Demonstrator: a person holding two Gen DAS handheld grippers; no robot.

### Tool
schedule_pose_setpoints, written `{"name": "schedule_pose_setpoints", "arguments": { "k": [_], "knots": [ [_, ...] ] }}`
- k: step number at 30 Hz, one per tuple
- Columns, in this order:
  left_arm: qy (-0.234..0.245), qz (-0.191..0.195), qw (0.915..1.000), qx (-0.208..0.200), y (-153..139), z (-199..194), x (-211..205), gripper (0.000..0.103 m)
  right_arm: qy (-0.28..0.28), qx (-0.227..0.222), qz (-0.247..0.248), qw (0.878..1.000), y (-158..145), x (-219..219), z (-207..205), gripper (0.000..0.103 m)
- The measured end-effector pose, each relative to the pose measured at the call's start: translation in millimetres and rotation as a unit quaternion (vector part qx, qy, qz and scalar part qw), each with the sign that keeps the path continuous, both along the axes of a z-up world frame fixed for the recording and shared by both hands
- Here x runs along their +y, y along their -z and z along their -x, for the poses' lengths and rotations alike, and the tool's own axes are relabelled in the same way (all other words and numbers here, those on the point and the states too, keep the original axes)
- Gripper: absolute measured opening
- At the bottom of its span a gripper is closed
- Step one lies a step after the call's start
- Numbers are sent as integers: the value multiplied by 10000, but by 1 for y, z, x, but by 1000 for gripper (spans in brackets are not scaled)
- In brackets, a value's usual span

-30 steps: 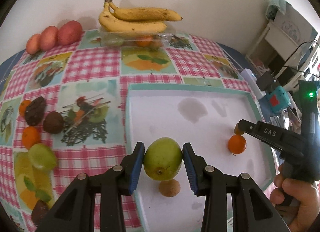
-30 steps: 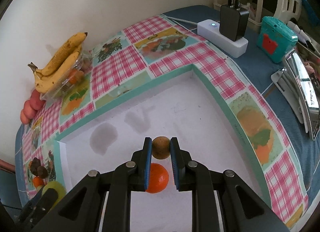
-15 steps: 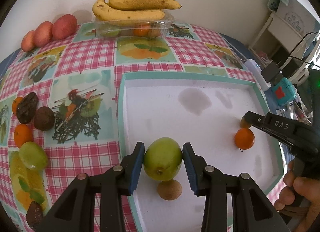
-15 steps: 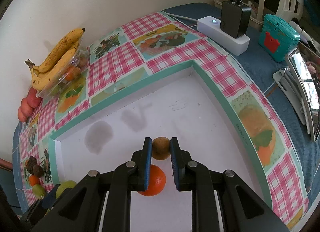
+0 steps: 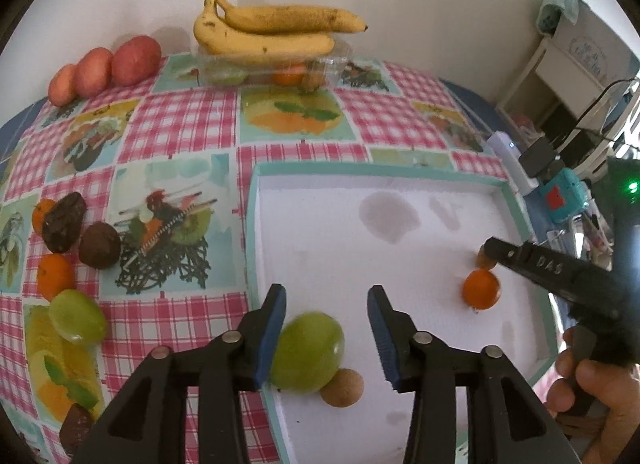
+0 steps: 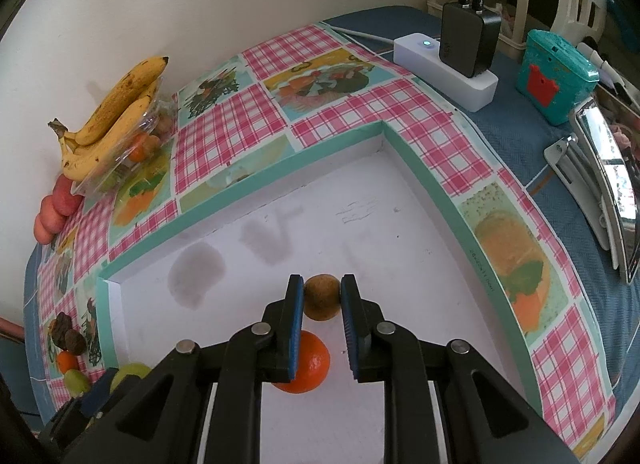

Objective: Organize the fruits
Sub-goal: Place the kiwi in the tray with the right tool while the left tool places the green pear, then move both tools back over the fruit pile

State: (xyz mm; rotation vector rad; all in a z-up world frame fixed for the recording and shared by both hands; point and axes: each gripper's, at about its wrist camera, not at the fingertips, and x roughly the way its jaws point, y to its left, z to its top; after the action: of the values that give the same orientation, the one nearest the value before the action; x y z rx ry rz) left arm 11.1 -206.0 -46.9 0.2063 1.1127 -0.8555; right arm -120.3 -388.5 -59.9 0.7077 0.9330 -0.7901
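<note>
Left wrist view: left gripper (image 5: 326, 320) opening, green fruit (image 5: 306, 352) against its left pad only, free of the right pad, long axis tilted up-right, lying in white tray (image 5: 516, 200). Right gripper (image 6: 320, 304) pinching brown fruit (image 6: 321, 296). Beyond, checked tablecloth (image 5: 180, 120), bananas (image 5: 272, 30), wall.

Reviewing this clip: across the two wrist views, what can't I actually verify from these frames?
- Green fruit, left wrist view: motion-blurred as the left claw opens; whether it has landed in the tray is unclear.
- Small brown fruit in the shut right claw, right wrist view: the pads hide its sides, so its kind is unclear.
- Clear box under the bananas, left wrist view: glare blurs its contents.
</note>
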Motion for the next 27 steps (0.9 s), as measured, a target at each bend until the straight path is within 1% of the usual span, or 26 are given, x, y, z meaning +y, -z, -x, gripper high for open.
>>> {"name": "schedule_pose_setpoints", "arguments": {
  "k": [4, 5, 7, 8, 10, 12, 13, 14, 15, 16, 18, 19, 21, 22, 23, 25, 27],
  "knots": [
    [-12, 77, 9999, -100, -13, 0, 2, 49, 11, 69, 12, 10000, -3, 0, 0, 22],
    [-37, 65, 9999, -121, -15, 0, 3, 51, 13, 68, 39, 10000, -5, 0, 0, 23],
    [-112, -3, 9998, -154, -19, -2, 6, 59, 6, 83, 99, 9999, -9, 1, 0, 37],
    [-175, -66, 9997, -163, -21, -4, 8, 62, -4, 87, 124, 9999, -11, 2, -1, 39],
    [-337, -198, 9991, -159, -23, -10, 14, 68, -57, 84, 153, 9998, -15, 3, -2, 39],
    [-545, -297, 9980, -154, -24, -16, 23, 76, -113, 116, 206, 9997, -19, 7, -5, 40],
    [-696, -354, 9968, -154, -24, -21, 29, 79, -130, 134, 226, 9996, -20, 8, -5, 47],
    [-805, -391, 9959, -153, -24, -24, 34, 83, -162, 173, 264, 9994, -22, 11, -7, 59],
    [-921, -427, 9947, -150, -24, -29, 39, 87, -187, 191, 285, 9992, -23, 13, -9, 63],
    [-1051, -462, 9933, -154, -24, -34, 47, 88, -240, 209, 320, 9990, -25, 16, -11, 66],
    [-1219, -512, 9911, -178, -25, -42, 59, 90, -363, 236, 354, 9984, -27, 22, -14, 67],
    [-1307, -525, 9899, -190, -26, -47, 66, 91, -429, 260, 373, 9980, -28, 25, -17, 69],
    [-1429, -537, 9880, -216, -28, -54, 79, 99, -526, 277, 393, 9975, -31, 34, -21, 74],
    [-1513, -549, 9866, -258, -30, -58, 86, 100, -557, 276, 394, 9973, -32, 37, -23, 77],
    [-1594, -558, 9852, -299, -32, -62, 94, 102, -617, 269, 398, 9969, -33, 41, -25, 77],
    [-1747, -563, 9823, -365, -34, -69, 108, 103, -778, 266, 419, 9957, -36, 51, -30, 77],
    [-1873, -576, 9798, -409, -37, -74, 121, 103, -915, 265, 444, 9945, -37, 60, -35, 80]
  ]
}}
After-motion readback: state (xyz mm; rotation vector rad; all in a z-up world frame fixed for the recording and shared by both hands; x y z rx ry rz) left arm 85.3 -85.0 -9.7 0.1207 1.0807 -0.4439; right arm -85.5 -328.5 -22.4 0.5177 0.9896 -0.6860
